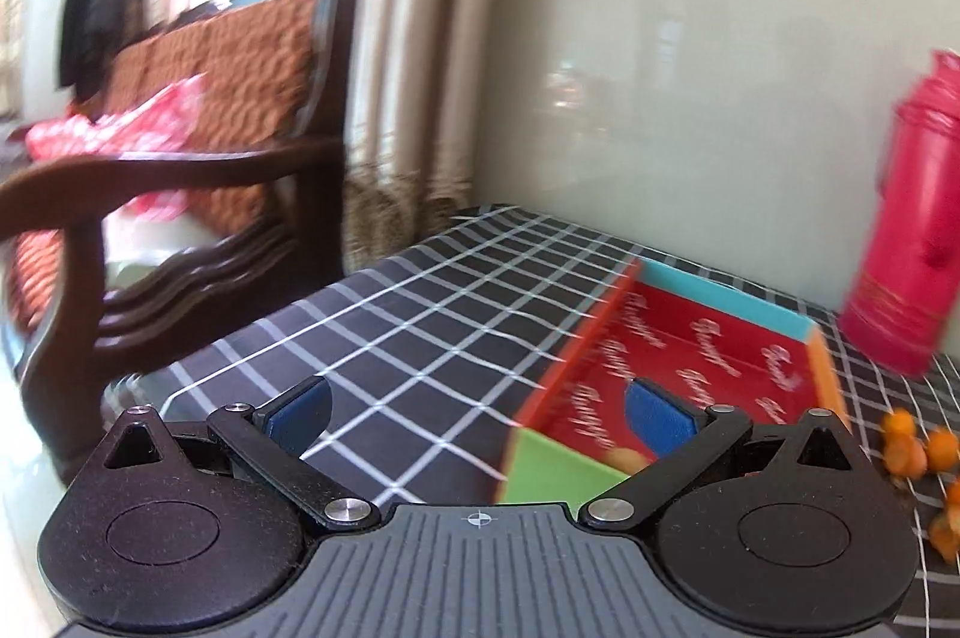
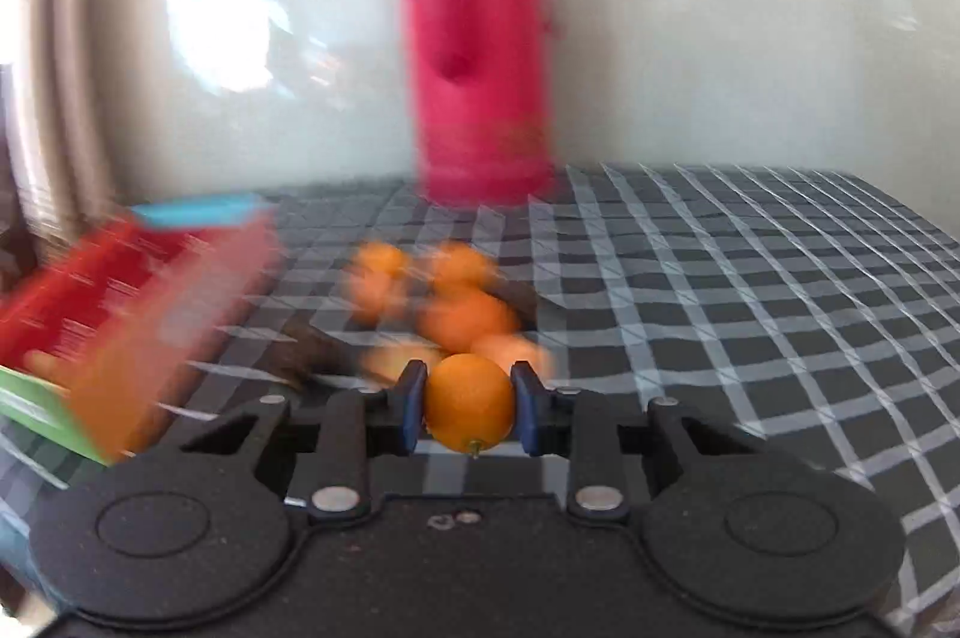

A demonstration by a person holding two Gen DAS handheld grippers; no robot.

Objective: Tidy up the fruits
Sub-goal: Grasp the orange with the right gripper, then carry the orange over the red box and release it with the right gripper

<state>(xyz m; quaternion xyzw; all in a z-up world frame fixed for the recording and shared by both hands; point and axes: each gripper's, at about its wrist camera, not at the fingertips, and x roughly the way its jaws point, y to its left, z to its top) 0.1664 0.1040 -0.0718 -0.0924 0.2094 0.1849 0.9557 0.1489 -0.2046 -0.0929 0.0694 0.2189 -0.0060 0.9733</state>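
Two tools tilt downward: right tool (image 2: 470, 407) clamps an orange (image 2: 470, 401) (blurred surroundings); left tool (image 1: 477, 413) gapes wide.

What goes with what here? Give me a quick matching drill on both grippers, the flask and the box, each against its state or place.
1. right gripper
2. left gripper
3. pink flask
4. red box

A. open, holding nothing
B. upright by the wall
C. lies left of the loose fruit pile
D. shut on an orange fruit

Pairs: 1-D, 2-A, 3-B, 4-C
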